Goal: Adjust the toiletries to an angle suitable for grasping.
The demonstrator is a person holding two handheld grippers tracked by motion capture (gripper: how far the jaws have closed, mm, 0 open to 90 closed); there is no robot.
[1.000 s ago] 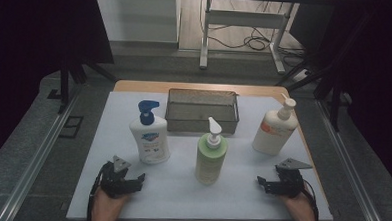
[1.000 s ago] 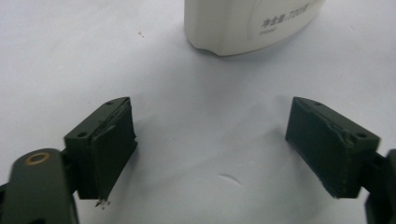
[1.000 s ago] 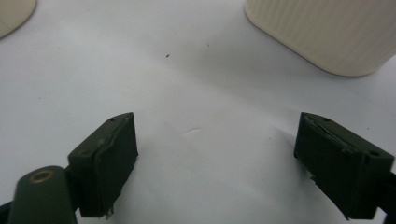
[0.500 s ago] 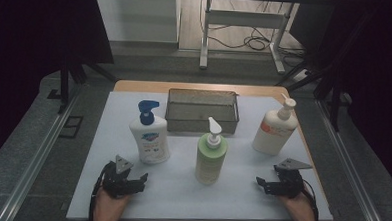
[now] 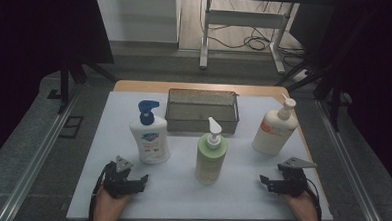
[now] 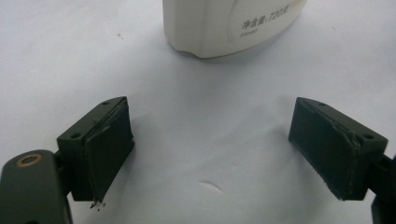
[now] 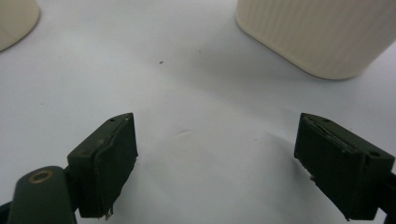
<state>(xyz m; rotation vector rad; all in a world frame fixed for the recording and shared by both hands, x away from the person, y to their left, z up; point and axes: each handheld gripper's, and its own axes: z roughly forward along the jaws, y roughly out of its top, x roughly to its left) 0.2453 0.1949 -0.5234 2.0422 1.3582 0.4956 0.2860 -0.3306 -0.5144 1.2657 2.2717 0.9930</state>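
A: Status on the left tool (image 5: 131, 180)?

B: Released. In the left gripper view (image 6: 210, 154) its two black jaws stand wide apart with bare white sheet between them. It sits low on the white-covered tabletop (image 5: 240, 202) at about 7 o'clock, held by the person's left hand (image 5: 108, 207).

A: Nearest item?

B: White pump bottle with blue pump head and blue label (image 5: 149, 133), at the tool's 1 o'clock, near but not touching. The left gripper view shows its white base (image 6: 224, 23) with printed characters straight ahead at 12.

A: Right tool (image 5: 276, 185)?

B: Also released, jaws spread, nothing between them (image 7: 215, 163). It's at roughly 5 o'clock on the tabletop, in the right hand (image 5: 302, 210), with the grey three-cornered plate (image 5: 296, 163) on top.

A: What's ahead of it?

B: Cream pump bottle with orange label and white pump (image 5: 274, 128) at its 12 o'clock in the high view, apart. In the right gripper view a ribbed cream base (image 7: 317, 32) sits at 1 o'clock. The rounded pale edge at 11 o'clock (image 7: 16, 18) I can't tell which bottle.

A: Rest of the layout?

B: Green pump bottle with white pump (image 5: 211, 153), upright at the tabletop centre, between the two tools and apart from both. Dark wire mesh basket, rectangular (image 5: 202, 122), at 12 o'clock behind it, between the two outer bottles. All three bottles upright.
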